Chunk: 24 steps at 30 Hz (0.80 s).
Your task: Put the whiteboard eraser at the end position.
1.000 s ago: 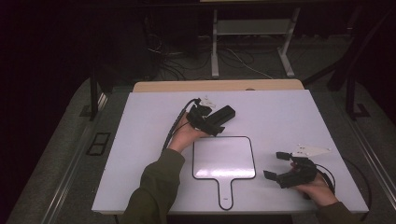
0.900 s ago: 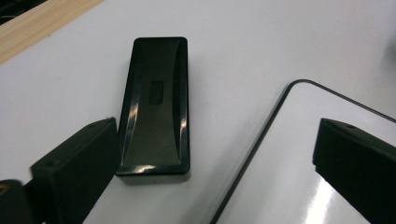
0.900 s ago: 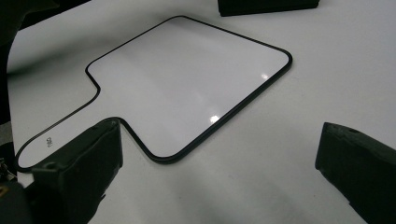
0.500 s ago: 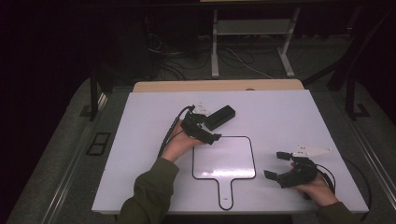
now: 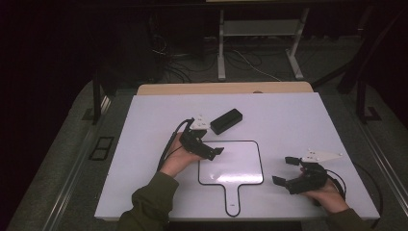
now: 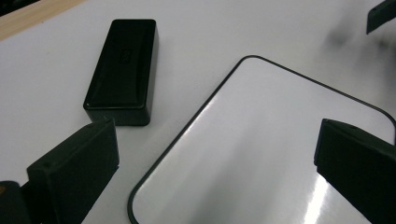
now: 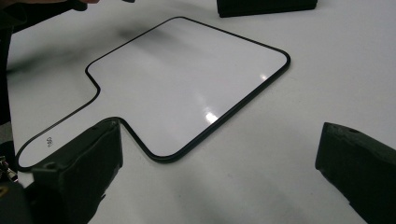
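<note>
A paddle-shaped whiteboard (image 5: 231, 163) with a black rim lies flat in the middle of the white table, its handle pointing at the person. A black rectangular block (image 5: 226, 121) lies just beyond its far left corner. My left gripper (image 5: 211, 144) hovers open over that corner. In the left gripper view its jaws (image 6: 217, 172) straddle the board's (image 6: 280, 154) rounded corner, with the block (image 6: 122, 70) just ahead on the left. My right gripper (image 5: 285, 171) stands open to the right of the board. Its jaws (image 7: 219, 175) are empty, with the board (image 7: 187, 84) in front.
The white table top (image 5: 308, 120) spreads wide around the board, ending in a wooden strip (image 5: 226, 88) at the far edge. Beyond it are dark floor, cables and a desk frame (image 5: 260, 29). The right gripper's cable (image 5: 373, 192) loops near the table's right front corner.
My left gripper has drawn back from the black block toward the person and now sits over the board's far left corner. The block stays in place. The right gripper has barely moved.
</note>
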Available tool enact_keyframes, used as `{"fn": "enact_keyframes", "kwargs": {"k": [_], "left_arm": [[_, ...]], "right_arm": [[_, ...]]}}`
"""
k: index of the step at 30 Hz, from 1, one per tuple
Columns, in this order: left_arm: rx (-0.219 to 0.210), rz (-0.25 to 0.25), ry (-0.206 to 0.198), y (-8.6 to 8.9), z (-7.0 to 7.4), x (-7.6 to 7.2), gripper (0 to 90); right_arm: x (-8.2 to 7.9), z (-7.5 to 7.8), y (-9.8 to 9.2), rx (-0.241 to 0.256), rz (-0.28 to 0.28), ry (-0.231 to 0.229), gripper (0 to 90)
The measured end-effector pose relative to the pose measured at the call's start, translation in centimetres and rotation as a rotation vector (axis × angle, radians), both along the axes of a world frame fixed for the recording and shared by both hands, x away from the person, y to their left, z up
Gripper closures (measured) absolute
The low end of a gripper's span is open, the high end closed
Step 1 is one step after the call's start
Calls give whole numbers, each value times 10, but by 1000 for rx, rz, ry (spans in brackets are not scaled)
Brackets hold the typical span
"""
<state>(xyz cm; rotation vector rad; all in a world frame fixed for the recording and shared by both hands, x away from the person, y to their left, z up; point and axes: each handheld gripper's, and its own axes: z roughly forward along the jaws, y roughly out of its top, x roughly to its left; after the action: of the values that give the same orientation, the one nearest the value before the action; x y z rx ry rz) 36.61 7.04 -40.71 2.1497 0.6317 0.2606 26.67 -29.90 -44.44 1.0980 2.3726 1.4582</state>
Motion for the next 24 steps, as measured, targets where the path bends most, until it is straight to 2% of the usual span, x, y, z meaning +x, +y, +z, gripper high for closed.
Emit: {"fn": "enact_keyframes", "kwargs": {"k": [5, 9, 16, 21, 24], "left_arm": [[-6, -9, -16, 7, -2, -11, 0], [-30, -7, -23, 15, -2, -20, 0], [-68, 15, -46, 36, -4, -38, 0], [-80, 35, -51, 52, -8, -50, 0], [-104, 45, -47, 60, -12, -58, 0]], "right_arm": [[1, 0, -2, 6, -6, -3, 0], [0, 0, -2, 1, -3, -1, 0], [0, 0, -1, 0, -2, -1, 0], [0, 0, -1, -2, -3, -5, 0], [0, 0, 0, -7, -3, -6, 0]]}}
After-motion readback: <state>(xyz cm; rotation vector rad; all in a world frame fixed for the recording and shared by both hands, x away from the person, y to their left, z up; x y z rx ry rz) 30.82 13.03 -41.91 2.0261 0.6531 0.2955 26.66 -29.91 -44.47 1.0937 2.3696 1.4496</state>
